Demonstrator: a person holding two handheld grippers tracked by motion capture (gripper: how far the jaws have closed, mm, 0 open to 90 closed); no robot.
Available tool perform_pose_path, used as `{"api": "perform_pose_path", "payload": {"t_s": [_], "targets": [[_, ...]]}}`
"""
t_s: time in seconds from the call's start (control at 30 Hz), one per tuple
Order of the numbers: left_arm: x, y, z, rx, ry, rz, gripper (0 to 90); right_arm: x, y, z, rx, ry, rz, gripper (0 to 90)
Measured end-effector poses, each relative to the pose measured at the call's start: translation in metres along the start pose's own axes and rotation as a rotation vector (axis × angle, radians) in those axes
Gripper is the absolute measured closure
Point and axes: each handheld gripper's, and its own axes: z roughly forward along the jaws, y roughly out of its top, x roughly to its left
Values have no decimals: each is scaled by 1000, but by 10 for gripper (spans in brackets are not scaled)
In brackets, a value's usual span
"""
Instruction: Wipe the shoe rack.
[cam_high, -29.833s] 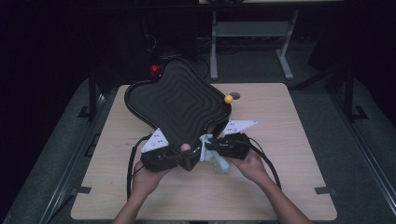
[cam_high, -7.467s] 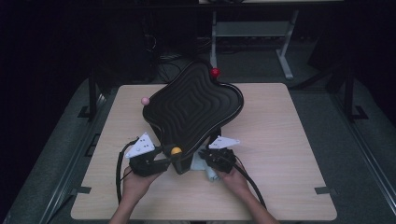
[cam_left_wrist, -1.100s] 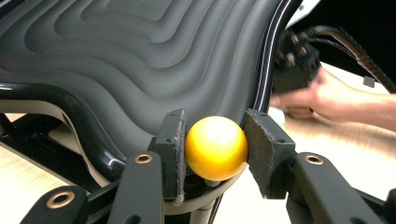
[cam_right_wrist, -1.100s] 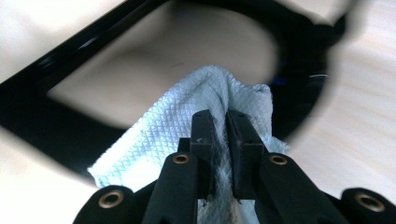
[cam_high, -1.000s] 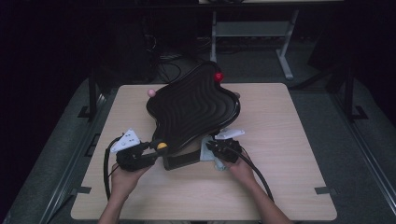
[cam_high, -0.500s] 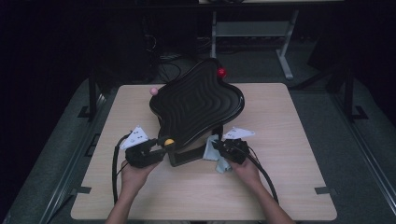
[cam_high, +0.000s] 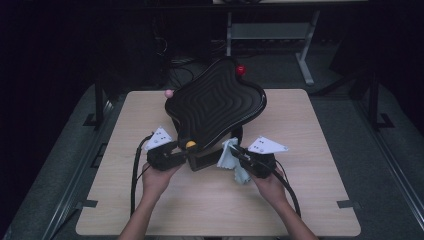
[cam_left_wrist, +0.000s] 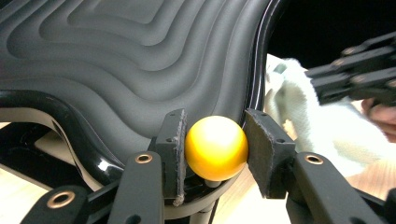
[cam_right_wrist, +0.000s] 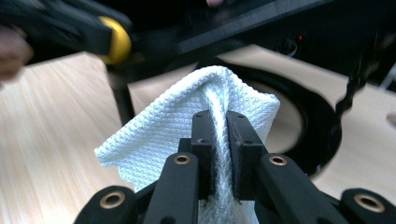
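While gripped — yellow ball (cam_left_wrist: 215, 147) between left tool (cam_left_wrist: 212, 140) pads, cloth (cam_right_wrist: 187, 135) in right tool (cam_right_wrist: 219, 154).

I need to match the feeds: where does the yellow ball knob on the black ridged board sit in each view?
High view: the yellow ball knob sits at the black ridged board's near edge, at the left gripper.
Left gripper view: low centre, clamped between the pads.
Right gripper view: upper left.
Shared landmark: the white waffle-weave cloth.

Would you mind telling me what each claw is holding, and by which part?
The left claw grips the black wavy board's yellow ball knob by its sides; the right claw pinches the white waffle-weave cloth along a bunched fold.
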Motion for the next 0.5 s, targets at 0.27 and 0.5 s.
{"api": "perform_pose_path", "payload": {"t_s": [0.27,0.5], "targets": [[-1,1,4,2,-6,-4,602,18,19,17,-23,1,-46,820],[0,1,3,3,-10,-4,602,35,15,30,-4,35,-80,820]]}}
